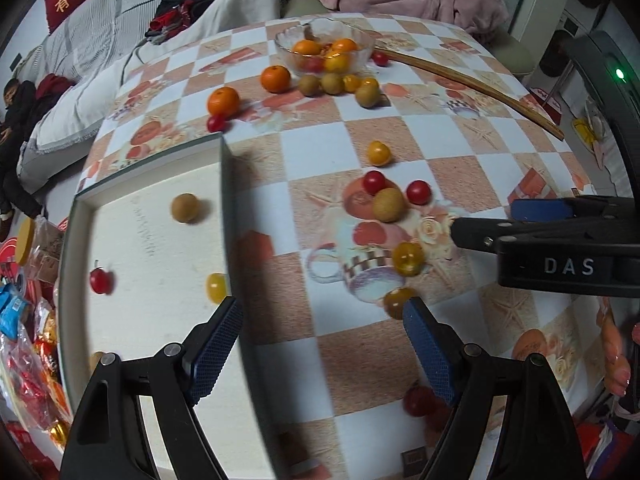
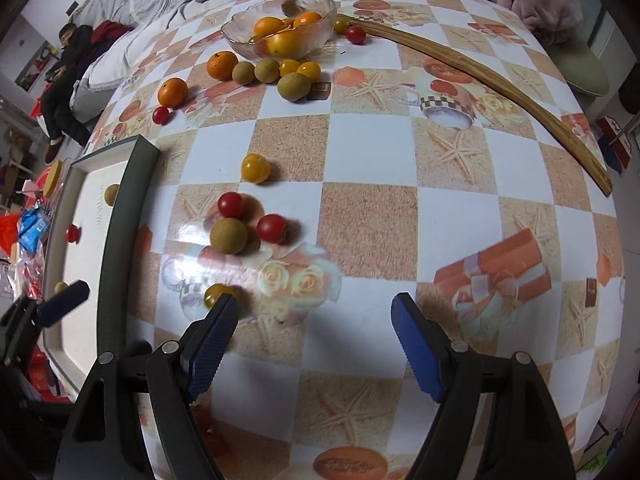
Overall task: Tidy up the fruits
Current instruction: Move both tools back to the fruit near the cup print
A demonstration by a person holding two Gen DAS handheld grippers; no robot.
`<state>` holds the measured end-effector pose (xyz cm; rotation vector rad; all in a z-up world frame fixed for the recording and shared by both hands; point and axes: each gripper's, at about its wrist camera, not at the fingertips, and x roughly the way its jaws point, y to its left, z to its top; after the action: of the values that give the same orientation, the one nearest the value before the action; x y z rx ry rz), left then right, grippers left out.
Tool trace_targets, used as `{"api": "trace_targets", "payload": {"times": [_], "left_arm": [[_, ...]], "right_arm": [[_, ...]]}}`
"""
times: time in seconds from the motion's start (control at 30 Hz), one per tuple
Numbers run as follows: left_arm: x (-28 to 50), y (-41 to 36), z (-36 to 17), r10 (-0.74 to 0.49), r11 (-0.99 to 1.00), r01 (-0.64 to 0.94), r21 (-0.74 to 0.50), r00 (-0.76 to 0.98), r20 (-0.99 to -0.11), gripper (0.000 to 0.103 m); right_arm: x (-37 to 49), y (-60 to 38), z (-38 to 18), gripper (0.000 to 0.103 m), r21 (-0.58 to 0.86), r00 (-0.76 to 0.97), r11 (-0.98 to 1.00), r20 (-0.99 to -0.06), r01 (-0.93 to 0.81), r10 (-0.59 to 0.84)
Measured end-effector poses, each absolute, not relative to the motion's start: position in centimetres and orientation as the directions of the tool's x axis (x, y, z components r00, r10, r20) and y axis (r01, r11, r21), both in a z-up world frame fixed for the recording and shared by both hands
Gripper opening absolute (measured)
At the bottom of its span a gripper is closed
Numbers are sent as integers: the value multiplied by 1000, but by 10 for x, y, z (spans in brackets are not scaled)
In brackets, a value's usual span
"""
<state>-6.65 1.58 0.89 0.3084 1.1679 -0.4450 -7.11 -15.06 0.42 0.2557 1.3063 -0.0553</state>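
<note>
We hold both claws wide apart and empty, pointing steeply down at the desk (image 2: 360, 152) with its checkered cloth. Our left claw (image 1: 322, 344) hangs over the right rim of the white tray (image 1: 226, 208), which lies at nine o'clock on the desk; inside it we see a brown longan (image 1: 185, 208), a red cherry tomato (image 1: 100, 281) and a yellow tomato (image 1: 216, 288) against the rim. Our right claw (image 2: 314, 344) hovers over bare cloth, just to the three o'clock side of a yellow tomato (image 2: 216, 295) beside its left pad. Toward twelve o'clock from there sits a small cluster: a longan (image 2: 229, 235) touching two red tomatoes (image 2: 272, 229). The glass bowl (image 2: 240, 36) at twelve o'clock holds oranges, with more fruit loose around it and a wooden stick (image 2: 480, 76) running toward three o'clock
</note>
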Motion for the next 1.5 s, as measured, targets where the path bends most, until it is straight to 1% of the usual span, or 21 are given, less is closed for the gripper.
{"api": "trace_targets", "payload": {"times": [0.3, 0.43, 0.47, 0.5, 0.6, 0.67, 0.7, 0.73, 0.77, 0.83, 0.87, 0.93, 0.97, 1.0, 1.17, 1.27, 1.5], "left_arm": [[-74, -7, -14, -154, 873, 488, 13, 300, -942, 83], [-73, -13, -23, -132, 882, 470, 27, 301, -945, 83], [-72, -13, -24, -130, 884, 467, 26, 299, -945, 83], [-71, -15, -25, -128, 886, 463, 26, 298, -946, 83], [-69, -19, -29, -116, 888, 458, 38, 304, -945, 83], [-68, -22, -31, -102, 890, 454, 50, 304, -947, 73], [-67, -22, -33, -101, 890, 455, 46, 293, -951, 66], [-67, -22, -32, -107, 894, 446, 38, 295, -950, 66], [-67, -22, -33, -104, 895, 445, 38, 291, -951, 66], [-67, -22, -33, -126, 895, 445, 12, 280, -952, 55], [-67, -22, -32, -135, 895, 447, 1, 274, -952, 51], [-69, -23, -31, -148, 890, 456, -9, 271, -951, 35], [-70, -24, -30, -166, 887, 460, -27, 264, -950, 31], [-70, -24, -29, -185, 885, 463, -49, 252, -950, 23], [-69, -16, -23, -244, 889, 439, -131, 211, -947, 23], [-68, -9, -16, -264, 892, 425, -156, 208, -942, 23], [-67, 7, 2, -275, 896, 414, -160, 234, -932, 23]], "right_arm": [[-49, -149, -10, 81, 150, 259, 984, -958, 91, 122], [-42, -144, -17, 67, 137, 254, 990, -959, 39, 123], [-41, -142, -17, 67, 129, 262, 991, -958, 24, 118], [-38, -140, -17, 64, 121, 268, 993, -956, 1, 116], [-31, -133, -17, 59, 111, 277, 993, -954, -39, 117], [-28, -129, -17, 55, 106, 282, 992, -952, -63, 119], [-27, -128, -17, 51, 100, 285, 992, -951, -76, 118], [-25, -126, -17, 43, 93, 287, 992, -951, -89, 115], [-24, -125, -17, 39, 89, 288, 991, -951, -100, 114], [-24, -123, -17, 23, 104, 282, 988, -950, -114, 133], [-23, -123, -17, 23, 108, 281, 988, -950, -113, 137], [-25, -125, -16, 23, 120, 282, 987, -949, -102, 145], [-26, -127, -16, 23, 134, 280, 987, -947, -92, 155], [-27, -130, -15, 23, 149, 280, 986, -946, -77, 165], [-35, -142, -7, 23, 192, 284, 981, -939, -28, 192], [-41, -144, -3, 23, 208, 284, 978, -937, -7, 201], [-49, -142, 7, 23, 231, 287, 973, -933, 12, 218]]}}
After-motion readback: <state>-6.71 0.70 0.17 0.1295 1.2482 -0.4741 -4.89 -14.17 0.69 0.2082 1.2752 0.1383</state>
